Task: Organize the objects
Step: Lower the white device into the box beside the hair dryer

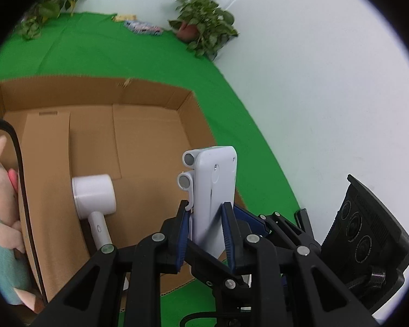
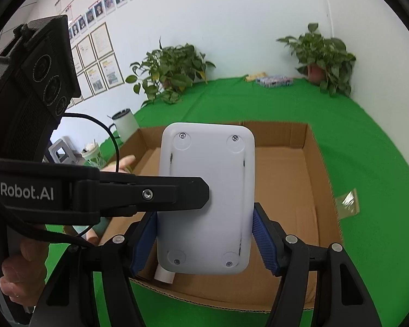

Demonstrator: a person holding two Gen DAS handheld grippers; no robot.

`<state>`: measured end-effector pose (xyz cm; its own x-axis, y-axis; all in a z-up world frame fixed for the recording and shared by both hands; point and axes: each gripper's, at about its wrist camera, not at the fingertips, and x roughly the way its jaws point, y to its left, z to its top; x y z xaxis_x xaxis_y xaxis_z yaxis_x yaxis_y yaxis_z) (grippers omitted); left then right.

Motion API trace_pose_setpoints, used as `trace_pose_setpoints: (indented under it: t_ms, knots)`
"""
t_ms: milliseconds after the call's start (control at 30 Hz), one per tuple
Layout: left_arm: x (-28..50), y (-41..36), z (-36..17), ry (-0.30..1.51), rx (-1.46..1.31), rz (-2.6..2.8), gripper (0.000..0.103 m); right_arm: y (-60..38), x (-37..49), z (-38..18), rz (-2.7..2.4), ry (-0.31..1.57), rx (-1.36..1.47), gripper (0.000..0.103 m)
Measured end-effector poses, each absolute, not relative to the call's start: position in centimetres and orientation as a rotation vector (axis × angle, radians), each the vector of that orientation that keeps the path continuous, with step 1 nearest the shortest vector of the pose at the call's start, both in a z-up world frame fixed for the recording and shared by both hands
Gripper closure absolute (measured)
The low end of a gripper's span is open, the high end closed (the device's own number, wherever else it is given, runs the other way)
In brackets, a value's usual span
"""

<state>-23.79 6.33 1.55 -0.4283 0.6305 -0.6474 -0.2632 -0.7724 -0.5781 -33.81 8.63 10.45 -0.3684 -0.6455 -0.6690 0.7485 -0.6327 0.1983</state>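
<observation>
Blue pads (image 1: 227, 234) of the left gripper (image 1: 207, 231) are clamped on a white plastic device (image 1: 214, 190), which is held above the near edge of an open cardboard box (image 1: 150, 100) on the green tabletop (image 1: 95, 49); the same device (image 2: 207, 199) is seen between the right gripper (image 2: 204, 239) pads, but it cannot be told whether they press on it. A white hair dryer (image 1: 94, 194) is lying inside the box; a pink plush toy (image 1: 0, 190) is seen at its left side.

One cardboard box (image 2: 317, 163), one hair dryer (image 1: 94, 193), one white holder (image 2: 207, 199), two potted plants (image 2: 323, 57).
</observation>
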Motion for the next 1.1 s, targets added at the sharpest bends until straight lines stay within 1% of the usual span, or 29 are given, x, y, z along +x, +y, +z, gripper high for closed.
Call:
trace_pose_setpoints:
  t_ms: [233,467,867,1100]
  knots:
    - [-25.5,6.7,-3.2,-0.578,-1.39,2.159,0.081,8.5,-35.1,4.7,-2.0,0.154,1.069,0.04]
    - [-26.4,7.0,-5.5,-0.578,-1.477,2.142,0.081,8.1,-37.2,1.0,-1.945,0.132,1.158,0.04]
    - [-27.3,7.0,-7.5,-0.609,-1.626,2.116,0.079,7.6,-37.7,-0.7,-1.854,0.117,1.294,0.04]
    - [-26.8,6.1,-7.4,-0.624,-1.705,2.127,0.079,7.0,-37.3,-1.2,-1.797,0.093,1.334,0.04]
